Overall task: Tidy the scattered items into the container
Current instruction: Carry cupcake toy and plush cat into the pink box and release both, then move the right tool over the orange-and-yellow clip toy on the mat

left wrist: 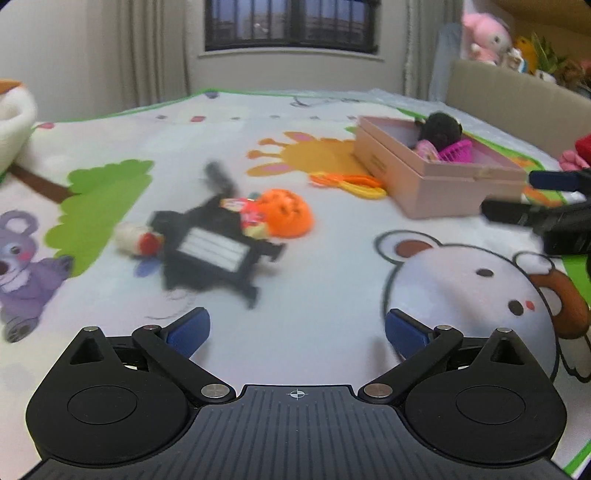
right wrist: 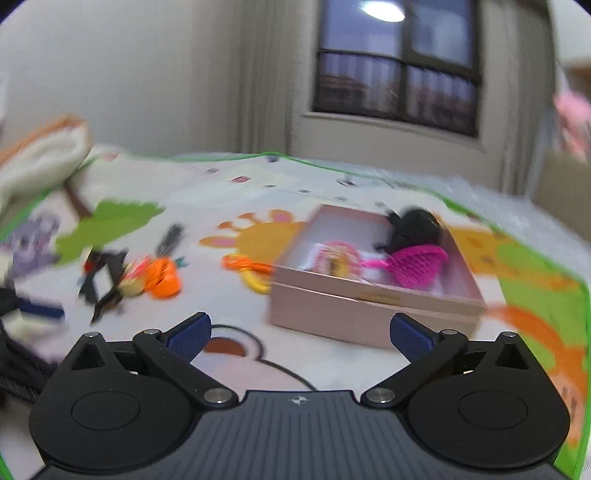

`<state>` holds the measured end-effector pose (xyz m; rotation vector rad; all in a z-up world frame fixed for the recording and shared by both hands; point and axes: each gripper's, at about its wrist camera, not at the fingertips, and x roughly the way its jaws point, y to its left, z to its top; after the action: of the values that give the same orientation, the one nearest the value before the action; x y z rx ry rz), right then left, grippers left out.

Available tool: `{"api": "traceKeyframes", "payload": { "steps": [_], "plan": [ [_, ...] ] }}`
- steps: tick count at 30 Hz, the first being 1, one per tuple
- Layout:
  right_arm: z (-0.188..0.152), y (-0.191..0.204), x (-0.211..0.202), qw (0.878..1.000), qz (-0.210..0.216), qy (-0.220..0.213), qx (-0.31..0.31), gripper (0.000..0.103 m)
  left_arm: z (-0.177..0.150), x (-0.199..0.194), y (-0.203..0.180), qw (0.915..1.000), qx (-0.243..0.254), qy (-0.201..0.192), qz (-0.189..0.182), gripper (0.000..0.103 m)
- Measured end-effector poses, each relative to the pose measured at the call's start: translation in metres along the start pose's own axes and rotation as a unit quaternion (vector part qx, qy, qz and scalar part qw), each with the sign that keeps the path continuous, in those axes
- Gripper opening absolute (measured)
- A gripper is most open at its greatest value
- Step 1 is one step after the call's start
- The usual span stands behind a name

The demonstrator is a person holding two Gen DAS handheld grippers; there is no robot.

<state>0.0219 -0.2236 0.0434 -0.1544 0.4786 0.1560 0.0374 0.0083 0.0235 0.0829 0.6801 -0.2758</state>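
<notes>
I was working in a home bedroom or playroom: a cartoon-animal play mat (left wrist: pixel 110 192), curtained barred window (left wrist: pixel 291 24), and plush toys (left wrist: pixel 484 35) far right.

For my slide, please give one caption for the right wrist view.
Open right gripper faces the pink box holding a magenta basket and black plush; orange toy remains on the mat.
</notes>
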Motion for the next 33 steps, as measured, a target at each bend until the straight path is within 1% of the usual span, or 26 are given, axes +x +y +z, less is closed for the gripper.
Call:
{"api": "traceKeyframes", "payload": {
  "steps": [1,2,3,4,5,6,9,11,15,17,19,22,23,24,25,27,28,31,33],
  "plan": [
    [0.003,0.012,0.002,1.000,0.001,0.000,-0.023,0.086,0.000,-0.003,0.006,1.0000,-0.005,-0.005,0.004,0.103],
    [0.006,0.023,0.008,0.999,0.008,0.006,-0.044,0.070,0.000,-0.005,0.011,0.9999,-0.011,-0.009,0.008,0.103],
    [0.010,0.033,0.015,0.998,0.019,0.016,-0.060,0.063,0.001,-0.007,0.017,0.9997,-0.016,-0.012,0.012,0.103],
    [0.014,0.041,0.022,0.997,0.029,0.024,-0.071,0.051,0.001,-0.009,0.023,0.9995,-0.023,-0.014,0.014,0.103],
    [0.019,0.050,0.029,0.996,0.040,0.030,-0.079,0.046,0.002,-0.010,0.027,0.9993,-0.029,-0.016,0.016,0.103],
    [0.026,0.057,0.038,0.995,0.047,0.036,-0.086,0.045,0.002,-0.011,0.032,0.9990,-0.036,-0.018,0.017,0.103],
    [0.051,0.073,0.075,0.992,0.049,0.058,-0.097,0.045,-0.001,-0.015,0.046,0.9982,-0.053,-0.025,0.014,0.103],
    [0.069,0.077,0.106,0.990,0.047,0.091,-0.092,0.045,-0.003,-0.017,0.054,0.9976,-0.062,-0.028,0.006,0.103],
    [0.100,0.080,0.167,0.980,0.039,0.165,-0.102,0.045,-0.005,-0.020,0.070,0.9967,-0.073,-0.035,-0.007,0.103],
    [0.105,0.081,0.189,0.973,0.044,0.197,-0.111,0.045,-0.005,-0.022,0.076,0.9958,-0.080,-0.041,-0.015,0.103],
    [0.107,0.083,0.207,0.967,0.037,0.219,-0.125,0.046,-0.004,-0.023,0.081,0.9947,-0.089,-0.047,-0.024,0.103],
    [0.104,0.087,0.224,0.960,0.028,0.233,-0.150,0.048,-0.004,-0.021,0.082,0.9940,-0.093,-0.045,-0.036,0.103],
    [0.102,0.087,0.226,0.960,0.032,0.236,-0.148,0.048,-0.004,-0.020,0.081,0.9943,-0.090,-0.043,-0.036,0.103],
    [0.101,0.086,0.227,0.960,0.038,0.238,-0.142,0.045,-0.004,-0.019,0.079,0.9947,-0.087,-0.041,-0.036,0.103],
    [0.101,0.084,0.225,0.962,0.045,0.238,-0.129,0.036,-0.004,-0.020,0.076,0.9950,-0.084,-0.040,-0.036,0.103],
    [0.100,0.080,0.216,0.964,0.068,0.237,-0.103,0.036,-0.003,-0.021,0.074,0.9952,-0.080,-0.040,-0.039,0.103],
    [0.099,0.081,0.209,0.964,0.079,0.235,-0.100,0.035,-0.002,-0.022,0.072,0.9954,-0.078,-0.041,-0.040,0.103],
    [0.085,0.083,0.172,0.962,0.112,0.228,-0.103,0.035,0.001,-0.024,0.064,0.9962,-0.066,-0.042,-0.039,0.103],
    [0.070,0.084,0.140,0.960,0.132,0.221,-0.113,0.035,0.004,-0.024,0.059,0.9968,-0.058,-0.041,-0.037,0.103]
  ]
}}
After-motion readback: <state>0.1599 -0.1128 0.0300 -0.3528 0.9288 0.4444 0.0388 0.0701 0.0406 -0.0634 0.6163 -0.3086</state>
